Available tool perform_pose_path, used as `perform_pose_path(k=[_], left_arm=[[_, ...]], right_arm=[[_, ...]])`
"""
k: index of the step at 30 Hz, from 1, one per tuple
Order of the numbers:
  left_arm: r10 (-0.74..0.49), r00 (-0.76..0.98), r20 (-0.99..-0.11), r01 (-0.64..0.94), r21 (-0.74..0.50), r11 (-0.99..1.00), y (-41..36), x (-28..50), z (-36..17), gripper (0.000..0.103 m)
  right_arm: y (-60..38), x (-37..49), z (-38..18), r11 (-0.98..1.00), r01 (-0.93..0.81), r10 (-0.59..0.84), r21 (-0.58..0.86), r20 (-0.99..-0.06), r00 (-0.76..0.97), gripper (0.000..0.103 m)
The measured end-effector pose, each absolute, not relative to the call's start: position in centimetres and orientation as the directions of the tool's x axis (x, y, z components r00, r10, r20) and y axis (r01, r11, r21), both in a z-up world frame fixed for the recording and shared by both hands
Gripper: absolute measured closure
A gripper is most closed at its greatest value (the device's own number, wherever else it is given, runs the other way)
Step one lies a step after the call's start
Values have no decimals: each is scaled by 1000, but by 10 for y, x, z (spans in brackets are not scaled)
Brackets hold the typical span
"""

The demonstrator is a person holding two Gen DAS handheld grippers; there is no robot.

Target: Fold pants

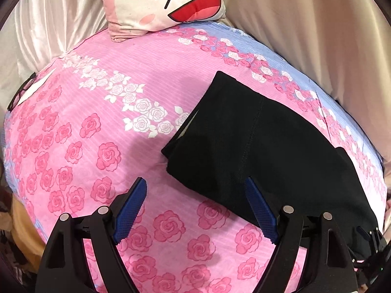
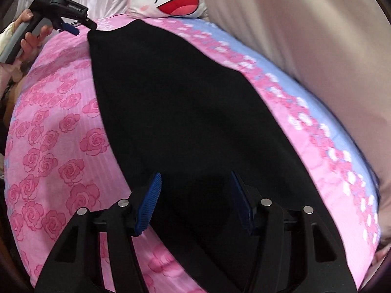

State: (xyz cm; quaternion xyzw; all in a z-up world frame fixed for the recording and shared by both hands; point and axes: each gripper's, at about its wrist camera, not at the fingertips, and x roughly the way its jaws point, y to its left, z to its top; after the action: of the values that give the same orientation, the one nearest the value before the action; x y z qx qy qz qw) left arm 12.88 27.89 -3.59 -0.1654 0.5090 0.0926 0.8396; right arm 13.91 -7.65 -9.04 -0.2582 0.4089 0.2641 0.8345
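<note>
In the left wrist view, one pair of glasses point(image 1: 20, 92) lies at the left edge of the bed point(image 1: 80, 131). The left claw point(image 1: 195, 190) points steeply down at lower centre, jaws wide apart, gripping nothing. One pair of black pants point(image 1: 244, 141) lies flat right of centre, under one cartoon-face pillow point(image 1: 168, 0).

In the right wrist view, a hand point(image 2: 29, 39) holds the left claw's handle at upper left. The right claw point(image 2: 195, 183) hangs over the pants at lower centre, tilted down, jaws parted and empty.
</note>
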Motion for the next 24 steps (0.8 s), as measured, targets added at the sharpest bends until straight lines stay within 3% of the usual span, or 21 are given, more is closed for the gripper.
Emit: perform_pose_path(k=[16, 18, 19, 20, 24], left_arm=[[-74, 469, -880, -295, -235, 926, 273, 133, -40, 23], [-76, 469, -880, -298, -238, 924, 273, 133, -40, 23], [-76, 468, -880, -298, -239, 924, 273, 132, -39, 23], [-74, 469, -880, -297, -236, 925, 273, 132, -39, 23], [-57, 467, -882, -314, -225, 922, 280, 131, -40, 23]], right_arm=[[-61, 146, -94, 709, -688, 269, -154, -843, 466, 50], [-66, 156, -92, 732, -674, 298, -97, -844, 445, 82], [-67, 158, -89, 737, -670, 306, -88, -841, 446, 91], [-68, 157, -85, 736, -673, 317, -79, -837, 446, 96], [-63, 128, -73, 678, -730, 345, -82, -842, 415, 96]])
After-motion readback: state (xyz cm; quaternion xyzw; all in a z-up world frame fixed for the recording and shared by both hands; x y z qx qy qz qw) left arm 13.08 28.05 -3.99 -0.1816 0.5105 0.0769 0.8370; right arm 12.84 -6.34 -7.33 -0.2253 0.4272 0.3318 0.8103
